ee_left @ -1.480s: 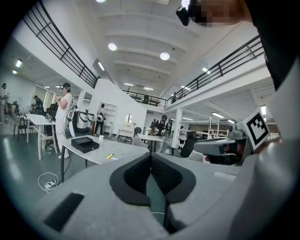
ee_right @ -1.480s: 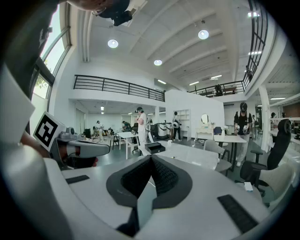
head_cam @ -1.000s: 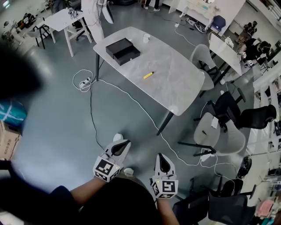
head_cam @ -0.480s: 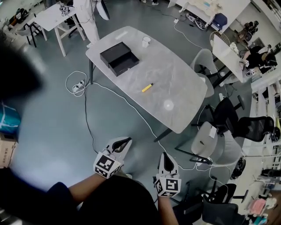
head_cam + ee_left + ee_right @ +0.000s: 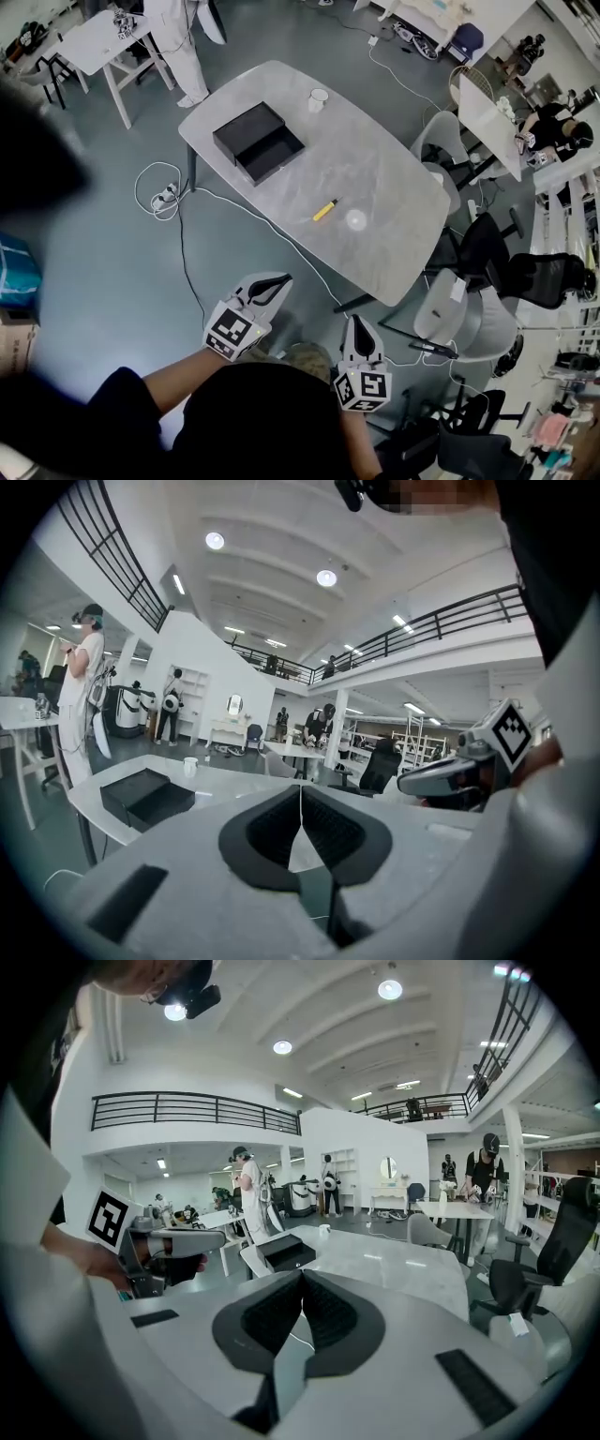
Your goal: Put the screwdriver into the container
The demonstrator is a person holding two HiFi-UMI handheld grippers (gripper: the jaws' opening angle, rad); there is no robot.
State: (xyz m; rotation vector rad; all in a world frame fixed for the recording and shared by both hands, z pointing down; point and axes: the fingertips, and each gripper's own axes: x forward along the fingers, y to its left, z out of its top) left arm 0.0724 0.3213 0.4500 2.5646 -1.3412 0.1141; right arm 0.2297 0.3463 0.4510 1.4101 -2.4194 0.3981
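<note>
A yellow screwdriver (image 5: 324,210) lies on the grey marble table (image 5: 394,178), near its right half. The container, an open black box (image 5: 258,141), sits on the table's far left part; it also shows in the left gripper view (image 5: 145,797) and the right gripper view (image 5: 286,1252). My left gripper (image 5: 274,280) and right gripper (image 5: 359,324) are held over the floor in front of the table, well short of the screwdriver. Both are shut with nothing between the jaws, as their own views show (image 5: 301,791) (image 5: 302,1276). The screwdriver is hidden in both gripper views.
A white cup (image 5: 319,97) stands at the table's far edge. Grey chairs (image 5: 469,305) and black office chairs (image 5: 539,277) crowd the right side. A white cable (image 5: 281,225) runs over the floor under the table to a power strip (image 5: 167,196). A person (image 5: 178,42) stands beyond the table.
Both grippers and the head have moved toward the table, which now looks nearer and larger. The jaws stayed shut and nothing was picked up.
</note>
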